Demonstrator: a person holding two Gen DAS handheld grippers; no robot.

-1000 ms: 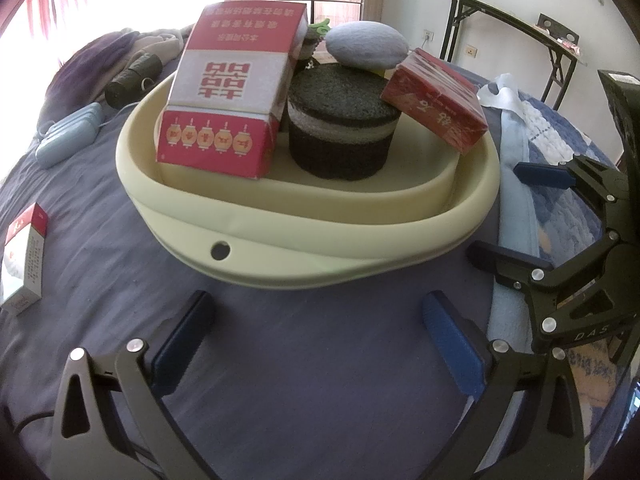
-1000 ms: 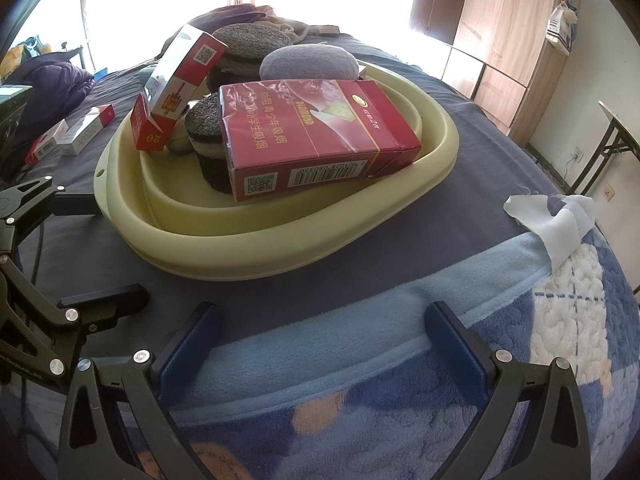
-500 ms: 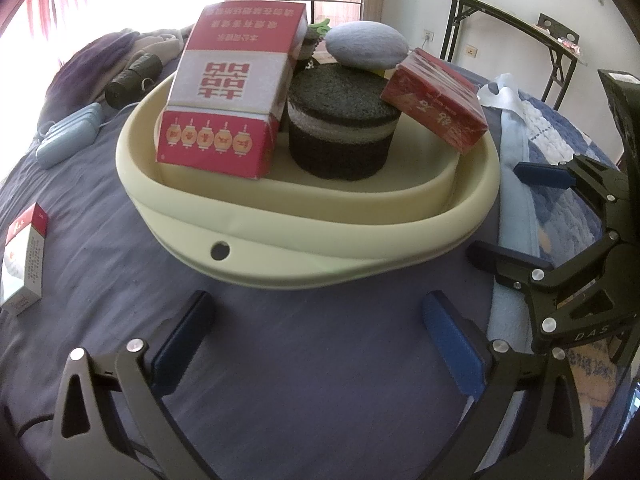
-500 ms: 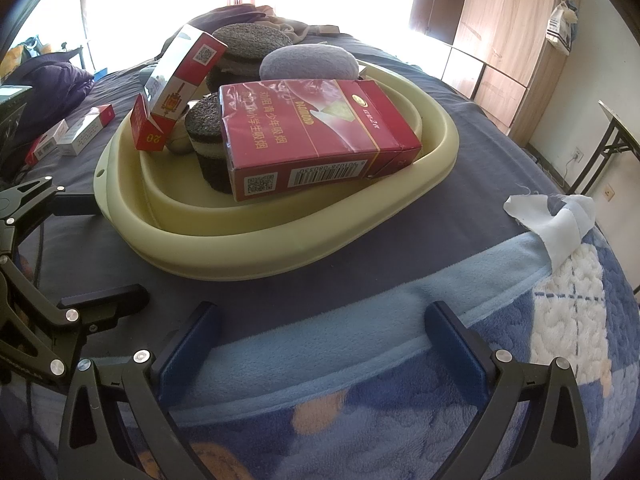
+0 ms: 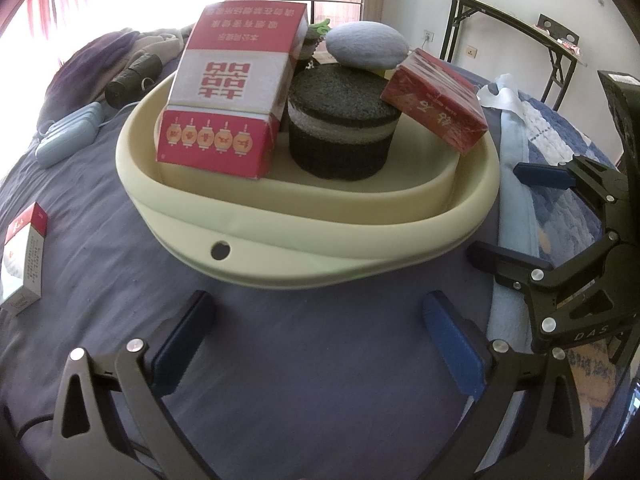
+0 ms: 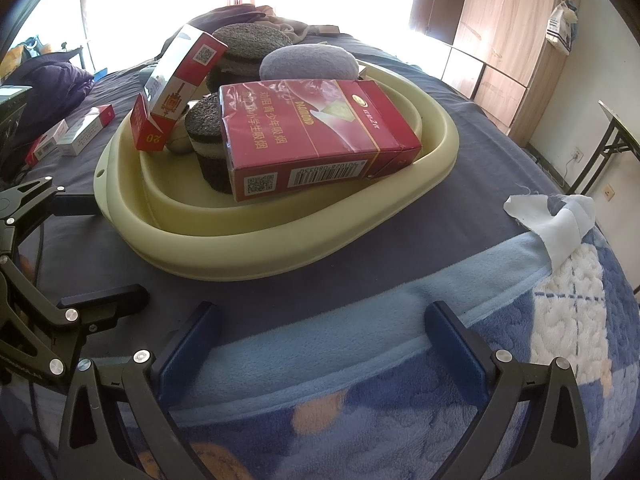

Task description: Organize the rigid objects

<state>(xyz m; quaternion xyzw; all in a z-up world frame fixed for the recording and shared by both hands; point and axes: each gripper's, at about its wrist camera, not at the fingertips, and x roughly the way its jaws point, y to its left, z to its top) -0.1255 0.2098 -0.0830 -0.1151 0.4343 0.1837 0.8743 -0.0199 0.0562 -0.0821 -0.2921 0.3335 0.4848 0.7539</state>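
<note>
Left gripper (image 5: 316, 336) and right gripper (image 6: 320, 340) low over the bed, side by side, both spread wide, empty. Near them, cream basin (image 6: 280, 252) holding the red boxes (image 6: 320, 136).

Cream basin (image 5: 304, 236), tilted red cartons (image 5: 232, 96), black sponge (image 5: 340, 136)

Home bedroom, bed w/ blanket (image 6: 500, 320) (fleece), wardrobe (image 6: 504, 28), curtains (image 5: 52, 4)

Wooden wardrobe (image 6: 504, 36), folding table (image 5: 516, 24), white cloth (image 6: 556, 224) on blanket (image 6: 520, 340).
</note>
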